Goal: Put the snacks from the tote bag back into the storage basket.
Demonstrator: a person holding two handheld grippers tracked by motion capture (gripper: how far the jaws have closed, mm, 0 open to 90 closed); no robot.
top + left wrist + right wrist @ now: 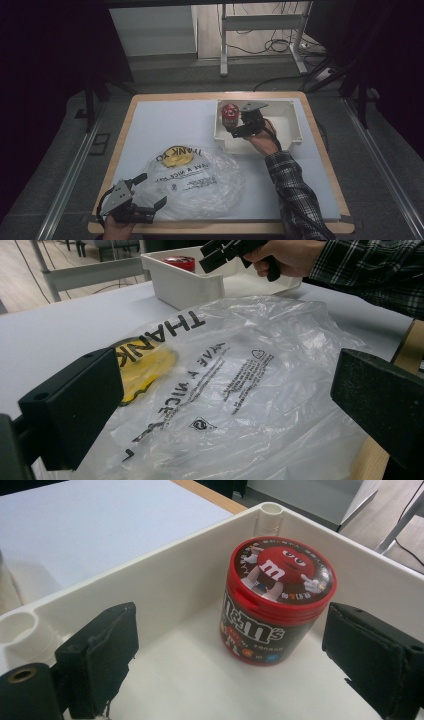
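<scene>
Right gripper (227, 660) poised with jaws spread just short of candy tub (275, 600) inside far white bin (150, 575), lined up for a grab; left gripper (225, 415) spread over near plastic bag (240, 385).

left claw (145, 192): jaws apart, low | right claw (235, 125): jaws apart, raised

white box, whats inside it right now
One red-lidded candy tub stands upright in a corner of the white box. The right gripper hangs over the box, open, covering part of the floor in the high view.
</scene>
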